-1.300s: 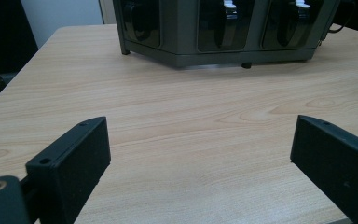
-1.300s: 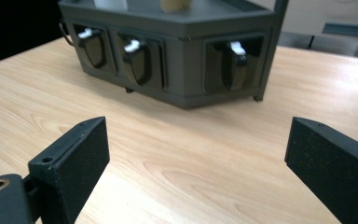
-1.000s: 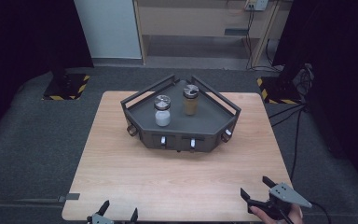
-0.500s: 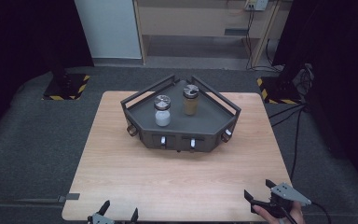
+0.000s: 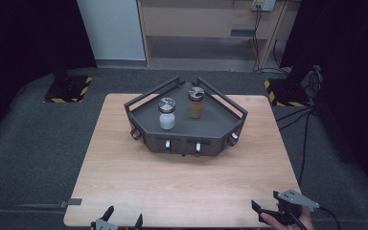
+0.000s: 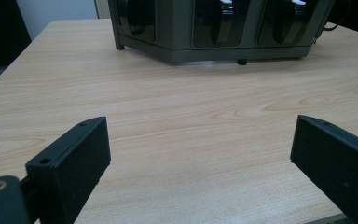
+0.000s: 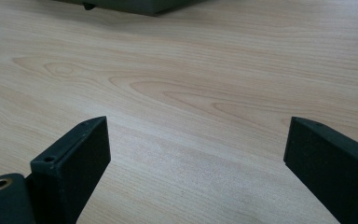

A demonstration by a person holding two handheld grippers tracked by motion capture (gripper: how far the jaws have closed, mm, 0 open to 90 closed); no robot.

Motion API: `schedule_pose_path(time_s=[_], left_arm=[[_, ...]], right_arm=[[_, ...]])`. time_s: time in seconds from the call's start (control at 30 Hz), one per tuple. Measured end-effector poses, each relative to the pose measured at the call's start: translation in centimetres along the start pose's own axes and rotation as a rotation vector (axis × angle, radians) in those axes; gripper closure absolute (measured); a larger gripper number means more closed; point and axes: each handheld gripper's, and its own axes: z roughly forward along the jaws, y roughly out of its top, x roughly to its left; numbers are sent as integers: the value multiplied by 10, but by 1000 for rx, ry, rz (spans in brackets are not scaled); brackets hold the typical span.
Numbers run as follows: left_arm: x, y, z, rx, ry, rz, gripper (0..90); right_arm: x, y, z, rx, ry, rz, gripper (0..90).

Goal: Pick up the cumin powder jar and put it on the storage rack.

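A dark grey angular rack stands at the far middle of the wooden table. On its top sit a jar of white powder and a jar of brown powder, both with metal lids. My left gripper hovers at the table's near left edge, open, with bare wood between its jaws. Near the front right corner, a hand holds my right gripper. It is open, its jaws have just been closing a little, and nothing lies between them. The rack's front faces the left gripper.
Small drawers with silver knobs line the rack's front. Grey carpet surrounds the table. Behind it stand a wooden shelf unit and stand bases with yellow-black tape. Cables run along the floor at right.
My right gripper has slid slightly back toward the table's near edge. The left gripper, the rack and the jars have stayed put.
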Motion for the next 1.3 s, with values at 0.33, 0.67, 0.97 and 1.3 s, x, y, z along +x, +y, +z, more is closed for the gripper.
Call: schedule_pose_path(time_s=[0.33,0.67,0.97,1.3], left_arm=[[-1,0,0,-4,1,2,39],[-1,0,0,-4,-2,3,39],[-2,0,0,-8,-3,4,39],[-2,1,0,-8,-5,6,38]], right_arm=[[0,0,-1,2,-1,5,75],[-1,-2,-2,0,-13,10,75],[0,-2,-3,-1,-13,12,75],[0,-3,-3,2,-12,12,75]])
